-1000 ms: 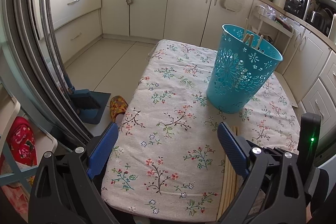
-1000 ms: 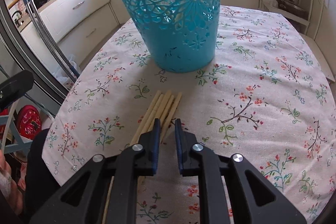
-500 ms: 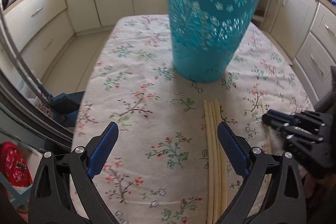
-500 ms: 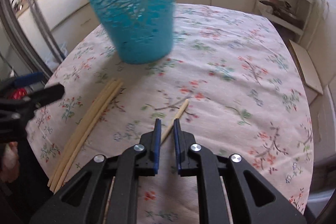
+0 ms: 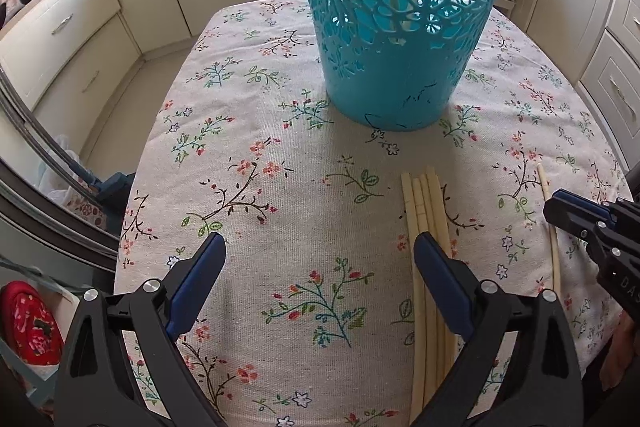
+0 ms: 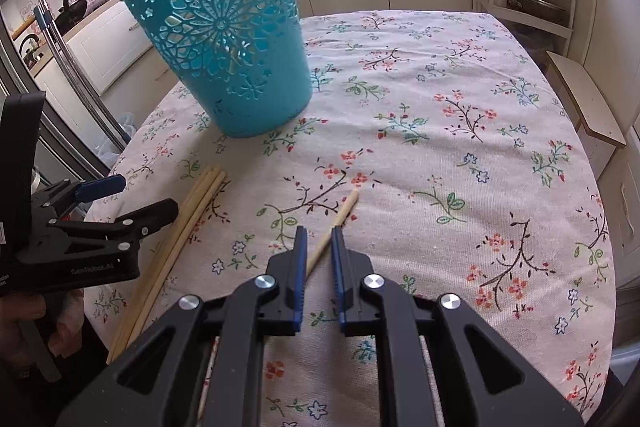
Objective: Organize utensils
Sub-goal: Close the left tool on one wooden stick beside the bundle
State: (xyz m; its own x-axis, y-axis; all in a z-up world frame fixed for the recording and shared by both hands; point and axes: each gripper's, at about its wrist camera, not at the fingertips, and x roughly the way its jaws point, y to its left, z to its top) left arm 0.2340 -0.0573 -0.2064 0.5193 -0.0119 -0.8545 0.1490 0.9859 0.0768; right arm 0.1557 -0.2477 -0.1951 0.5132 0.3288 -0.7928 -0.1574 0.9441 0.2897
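Near the perforated teal plastic basket [image 6: 224,39], our right tongs [image 6: 318,239] grip a single pale wooden chopstick [image 6: 340,215]; our left tongs [image 5: 320,247] gape beside the bundle of pale wooden chopsticks [image 5: 426,211].

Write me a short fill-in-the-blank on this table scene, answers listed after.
1. The basket is coloured ____.
2. The left claw stands ____, with nothing between its pads.
3. The right claw grips a single ____.
4. The bundle of chopsticks lies on a ____-patterned tablecloth.

Missing words: turquoise; open; chopstick; floral
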